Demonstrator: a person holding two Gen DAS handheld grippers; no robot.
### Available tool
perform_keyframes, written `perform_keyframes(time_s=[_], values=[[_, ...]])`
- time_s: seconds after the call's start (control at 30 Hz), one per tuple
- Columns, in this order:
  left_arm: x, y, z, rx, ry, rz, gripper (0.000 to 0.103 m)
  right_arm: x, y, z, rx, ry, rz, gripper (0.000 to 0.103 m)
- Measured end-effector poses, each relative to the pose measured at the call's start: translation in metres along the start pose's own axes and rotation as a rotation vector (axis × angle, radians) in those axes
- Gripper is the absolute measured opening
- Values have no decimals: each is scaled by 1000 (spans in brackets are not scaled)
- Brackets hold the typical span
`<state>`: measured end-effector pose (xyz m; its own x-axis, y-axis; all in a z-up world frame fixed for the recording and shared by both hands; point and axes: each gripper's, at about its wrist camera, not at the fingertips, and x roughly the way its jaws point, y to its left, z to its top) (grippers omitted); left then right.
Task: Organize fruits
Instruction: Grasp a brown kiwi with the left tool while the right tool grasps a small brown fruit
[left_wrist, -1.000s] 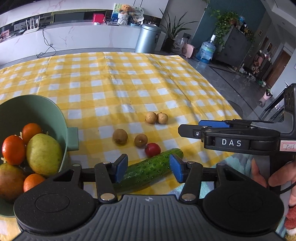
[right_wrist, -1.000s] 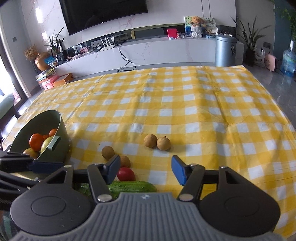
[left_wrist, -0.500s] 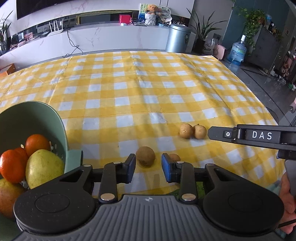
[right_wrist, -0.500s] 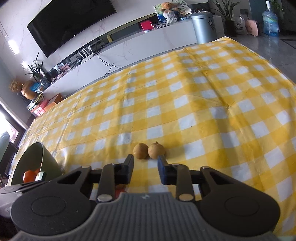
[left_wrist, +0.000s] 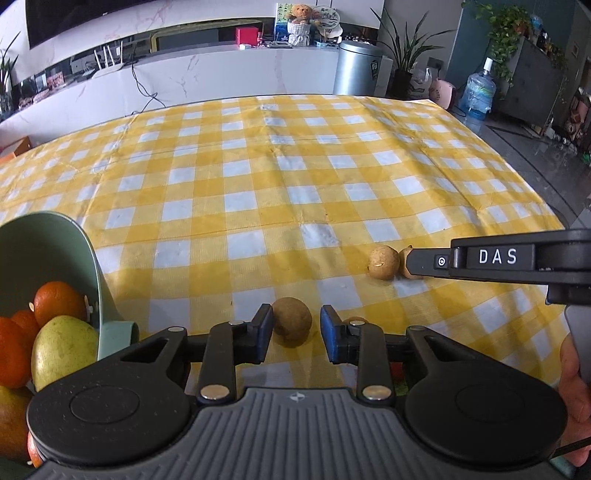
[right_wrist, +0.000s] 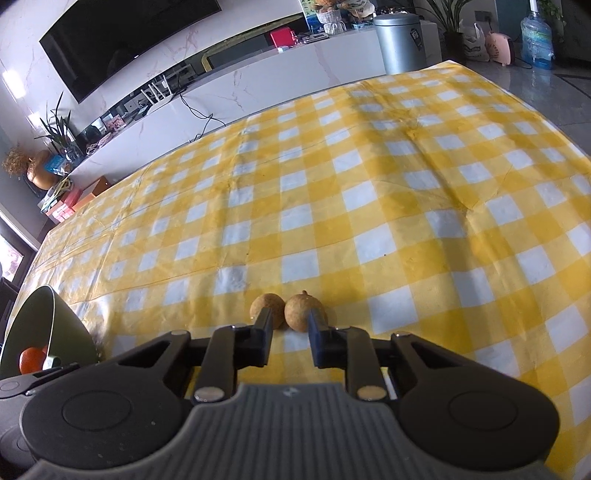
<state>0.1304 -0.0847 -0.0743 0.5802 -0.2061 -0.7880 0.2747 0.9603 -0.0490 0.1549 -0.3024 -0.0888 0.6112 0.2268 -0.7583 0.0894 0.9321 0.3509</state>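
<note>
Left hand-held gripper (left_wrist: 296, 334) has narrowed over the last second, from a wide spread above the cucumber to a small gap with one small round brown longan fruit (left_wrist: 291, 320) sitting between the blue pads at lower centre, not yet pinched. Your right hand-held gripper (right_wrist: 290, 334) has closed down the same way; its jaws now stand narrow, the tips reaching the pair of touching brown longans (right_wrist: 286, 311) at centre frame, holding nothing. That means you have moved from approach to grasp on both sides. The tilted green plastic bowl (left_wrist: 79, 254), lower left, already holds oranges and a yellow-green pear. The yellow-and-white checked table (left_wrist: 295, 177) is otherwise open, so the carry to the bowl looks unobstructed.
</note>
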Motion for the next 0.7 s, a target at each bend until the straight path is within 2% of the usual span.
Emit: perform_keyframes(time_s=[0.13, 0.37, 0.57, 0.7], values=[[4, -3, 1, 37, 0, 30, 35, 2, 0, 2, 5, -5, 2, 17], [10, -4, 1, 63, 19, 34, 35, 10, -8, 5, 58, 20, 17, 17], [13, -4, 1, 65, 25, 17, 28, 11, -8, 4, 60, 30, 22, 7], [12, -4, 1, 61, 20, 13, 28, 11, -7, 3, 60, 34, 19, 3]])
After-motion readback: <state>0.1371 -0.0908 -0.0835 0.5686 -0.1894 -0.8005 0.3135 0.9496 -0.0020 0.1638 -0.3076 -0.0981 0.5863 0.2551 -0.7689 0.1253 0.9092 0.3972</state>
